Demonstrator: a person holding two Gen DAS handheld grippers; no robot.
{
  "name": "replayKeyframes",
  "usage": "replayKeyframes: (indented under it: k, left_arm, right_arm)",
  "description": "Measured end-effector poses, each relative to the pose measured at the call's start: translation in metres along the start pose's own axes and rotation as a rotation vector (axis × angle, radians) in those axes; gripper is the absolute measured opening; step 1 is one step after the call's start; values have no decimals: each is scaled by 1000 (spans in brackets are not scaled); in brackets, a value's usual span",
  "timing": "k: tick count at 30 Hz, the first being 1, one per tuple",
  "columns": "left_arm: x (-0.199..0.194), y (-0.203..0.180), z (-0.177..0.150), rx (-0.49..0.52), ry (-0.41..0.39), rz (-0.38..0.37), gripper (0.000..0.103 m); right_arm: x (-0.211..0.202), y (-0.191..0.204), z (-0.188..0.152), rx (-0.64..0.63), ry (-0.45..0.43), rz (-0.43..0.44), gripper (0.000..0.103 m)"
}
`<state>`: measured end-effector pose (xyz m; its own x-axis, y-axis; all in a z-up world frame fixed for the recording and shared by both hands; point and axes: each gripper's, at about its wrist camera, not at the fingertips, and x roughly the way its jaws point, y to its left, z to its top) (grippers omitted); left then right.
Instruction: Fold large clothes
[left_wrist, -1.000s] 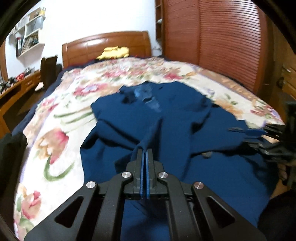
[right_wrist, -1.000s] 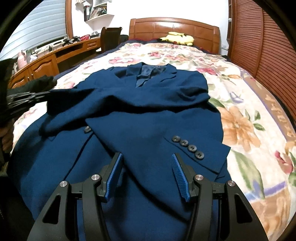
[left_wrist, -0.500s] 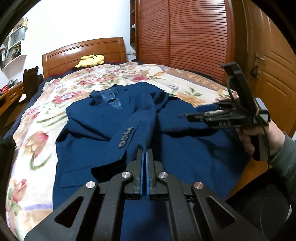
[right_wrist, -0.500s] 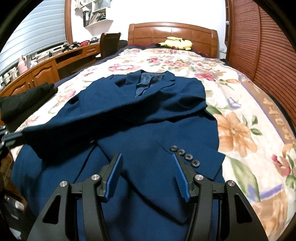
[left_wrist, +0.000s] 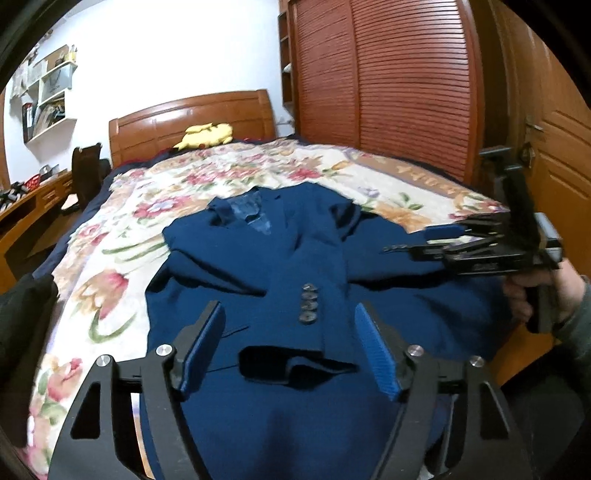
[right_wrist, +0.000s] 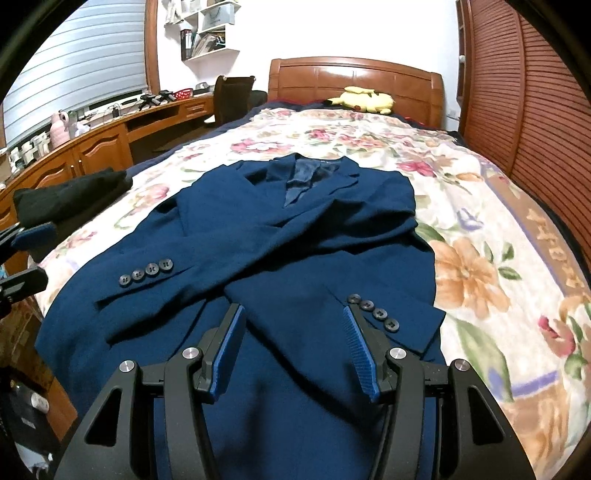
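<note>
**Inspector A:** Left gripper (left_wrist: 291, 347), lower centre of its own view: the jaws have just been opening and now stand wide apart, with nothing between them. The pads are clear of the cloth; a sleeve cuff lies just beyond them on the jacket (left_wrist: 295, 251).

**Inspector B:** Right gripper (right_wrist: 293, 347), lower centre of the right view: jaws about half open and empty, hovering over the jacket's lower front. In the left view it shows at the right edge, gripped by a hand (left_wrist: 546, 291).

**A:** Location of the garment: flat on the floral bedspread (right_wrist: 480, 258), collar toward the headboard (right_wrist: 354, 81) at the top of the frame, hem toward the lower edge. Both sleeves are laid across the chest; the left sleeve (right_wrist: 155, 280) runs to the left of the frame, the right sleeve (right_wrist: 369, 314) crosses to the lower right, button rows visible on each cuff.

**B:** My judgement: the sleeve-folding step appears complete, with the left sleeve just let go. The body fold is not yet done.

**A:** Agreed. The next move likely calls for both grippers to take the hem, one near each lower corner, and carry it up toward the collar. The hem itself is hidden beneath the grippers, so I cannot confirm how it lies.

**B:** Risk noted: lifting the hem could drag the crossed sleeves out of place.
</note>
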<state>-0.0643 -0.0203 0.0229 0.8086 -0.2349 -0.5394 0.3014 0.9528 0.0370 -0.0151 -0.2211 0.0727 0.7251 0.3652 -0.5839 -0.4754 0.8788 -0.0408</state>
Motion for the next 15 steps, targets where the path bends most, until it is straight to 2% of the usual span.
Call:
replayKeyframes:
  k: [8, 15]
  left_arm:
    - [34, 47, -6, -88, 44, 100, 74]
    - [46, 70, -16, -107, 70, 145, 74]
  right_arm:
    - [1, 4, 2, -2, -7, 3, 57]
    - [21, 30, 16, 15, -19, 74, 57]
